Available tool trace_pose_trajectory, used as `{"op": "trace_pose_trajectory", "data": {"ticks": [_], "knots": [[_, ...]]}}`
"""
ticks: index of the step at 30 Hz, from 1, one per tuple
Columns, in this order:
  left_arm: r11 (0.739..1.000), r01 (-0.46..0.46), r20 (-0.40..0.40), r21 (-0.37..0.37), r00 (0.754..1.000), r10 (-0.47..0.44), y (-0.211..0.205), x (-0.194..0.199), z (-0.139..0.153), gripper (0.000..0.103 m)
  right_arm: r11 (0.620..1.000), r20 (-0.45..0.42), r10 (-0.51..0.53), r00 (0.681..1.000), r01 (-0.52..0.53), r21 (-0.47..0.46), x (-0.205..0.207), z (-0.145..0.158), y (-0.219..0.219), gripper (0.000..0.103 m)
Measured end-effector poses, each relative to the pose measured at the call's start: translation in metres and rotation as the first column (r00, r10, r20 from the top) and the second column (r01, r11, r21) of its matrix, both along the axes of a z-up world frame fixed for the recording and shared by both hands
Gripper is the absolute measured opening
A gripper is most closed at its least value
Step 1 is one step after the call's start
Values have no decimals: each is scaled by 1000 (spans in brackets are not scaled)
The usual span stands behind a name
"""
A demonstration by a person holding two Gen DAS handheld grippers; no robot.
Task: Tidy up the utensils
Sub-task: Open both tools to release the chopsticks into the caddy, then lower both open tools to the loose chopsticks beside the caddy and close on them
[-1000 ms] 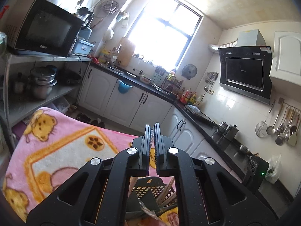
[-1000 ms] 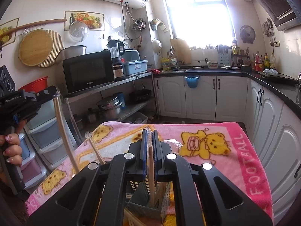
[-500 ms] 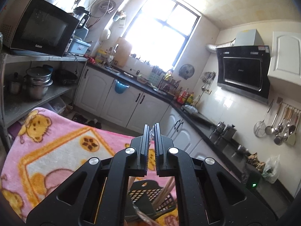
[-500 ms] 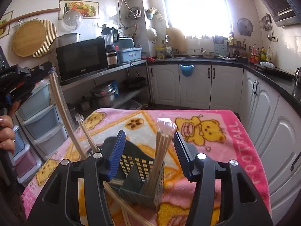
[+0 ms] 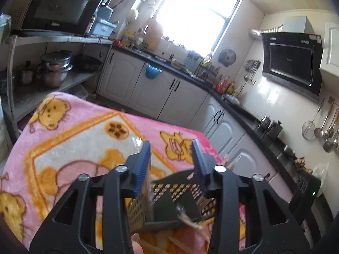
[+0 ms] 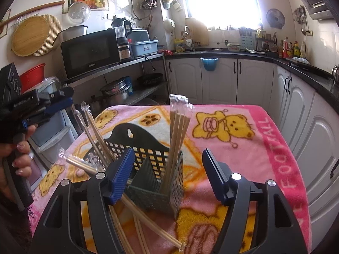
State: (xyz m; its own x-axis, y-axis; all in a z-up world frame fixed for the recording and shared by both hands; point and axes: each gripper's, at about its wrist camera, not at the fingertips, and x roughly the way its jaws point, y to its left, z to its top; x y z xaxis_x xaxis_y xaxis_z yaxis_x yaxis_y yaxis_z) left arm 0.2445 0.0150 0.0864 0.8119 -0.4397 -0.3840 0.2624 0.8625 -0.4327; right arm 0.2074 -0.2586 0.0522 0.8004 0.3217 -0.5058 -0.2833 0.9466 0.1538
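Note:
A dark perforated utensil basket (image 6: 148,148) stands on the pink bear blanket (image 6: 243,148). A wrapped bundle of wooden chopsticks (image 6: 178,131) stands upright in its front compartment. More wrapped chopsticks (image 6: 95,135) lean in its left side. Loose chopsticks (image 6: 148,222) lie on the blanket in front. My right gripper (image 6: 167,171) is open and empty, just in front of the basket. My left gripper (image 5: 171,165) is open and empty above the basket (image 5: 169,194); it also shows at the left of the right wrist view (image 6: 42,105).
A shelf rack with a microwave (image 6: 90,53) and pots (image 6: 116,91) stands left of the table. White cabinets (image 6: 233,78) under a black counter run along the back and right. Plastic drawers (image 6: 55,131) stand by the table's left edge.
My right gripper opened and let go of the chopstick bundle, which now stands in the basket. My left gripper opened too and released its chopsticks into the basket's left side.

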Motion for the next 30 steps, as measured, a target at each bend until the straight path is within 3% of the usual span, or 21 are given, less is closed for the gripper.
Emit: {"op": "trace_pose_trajectory", "data": {"ticks": [9,16,30], "knots": [[999,-22,-25,45,999,23,3,-23,-15,66,1000,-22,13,1000,-13,0,-12,-11,0,70],[998,-48,-55,33,997,49,14,-40,-29,85,1000,-37,24,999,-24,-4,-25,-18,0,70],[998,-58,-197,9,979,58,19,-62,-81,90,995,-40,87,995,-89,-37,-59,-30,12,68]]}}
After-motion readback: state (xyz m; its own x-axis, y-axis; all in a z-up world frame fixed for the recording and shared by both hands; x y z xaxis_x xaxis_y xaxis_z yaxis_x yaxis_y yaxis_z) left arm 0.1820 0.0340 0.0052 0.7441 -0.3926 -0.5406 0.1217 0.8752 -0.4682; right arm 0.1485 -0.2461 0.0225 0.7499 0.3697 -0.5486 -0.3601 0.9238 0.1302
